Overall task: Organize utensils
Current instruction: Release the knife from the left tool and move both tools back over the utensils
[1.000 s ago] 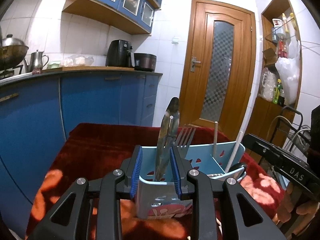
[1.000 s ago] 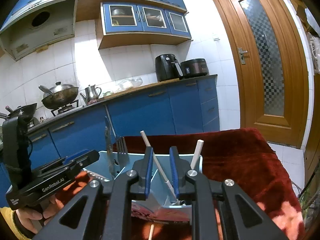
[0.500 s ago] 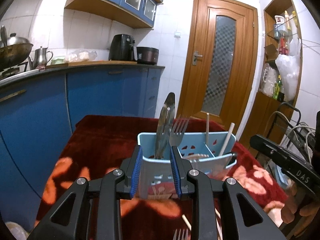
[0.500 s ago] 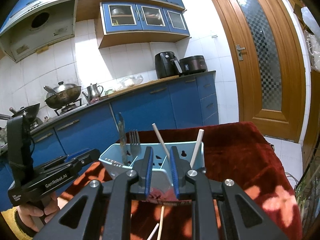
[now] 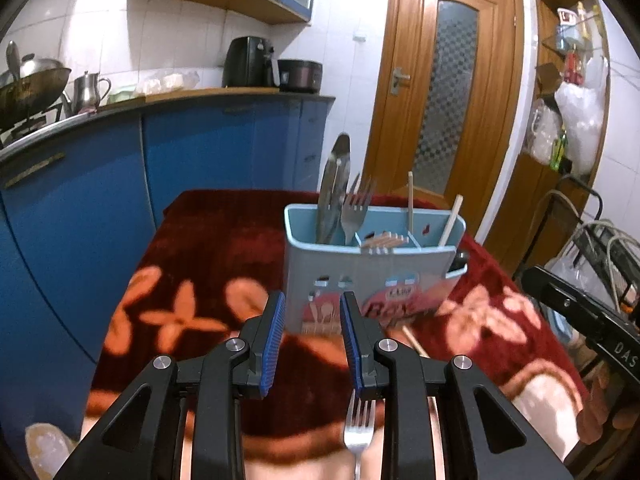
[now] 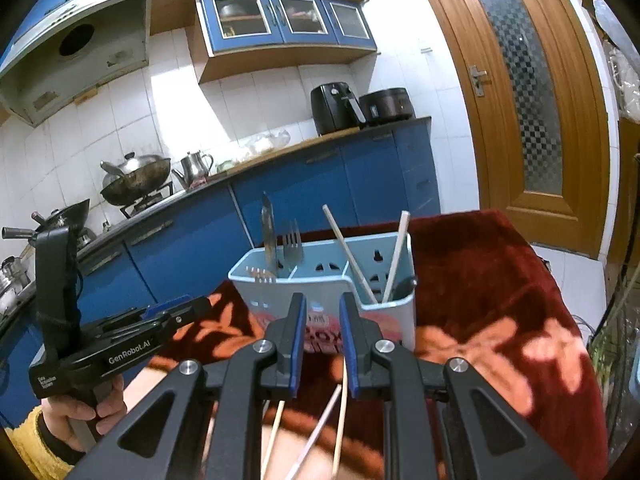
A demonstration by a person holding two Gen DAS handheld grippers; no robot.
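Note:
A light blue utensil caddy (image 5: pixel 372 276) stands on a red flowered cloth (image 5: pixel 200 272). It holds a knife (image 5: pixel 332 188), a fork (image 5: pixel 354 210) and two chopsticks (image 5: pixel 450 220). My left gripper (image 5: pixel 313 340) is open and empty, a little in front of the caddy. A loose fork (image 5: pixel 359 426) lies on the cloth below it. In the right wrist view the caddy (image 6: pixel 384 312) stands just beyond my right gripper (image 6: pixel 323 344), which is open and empty. Loose chopsticks (image 6: pixel 340 412) lie on the cloth under it.
Blue kitchen cabinets (image 5: pixel 100 184) run along the left with a wok (image 6: pixel 136 182) and kettle (image 6: pixel 196 166) on the counter. A wooden door (image 5: pixel 448 100) stands behind the table. A wire rack (image 5: pixel 600 248) stands at the right.
Both grippers have drawn back and up from the caddy, which now looks farther away. The loose fork and chopsticks on the cloth have come into view.

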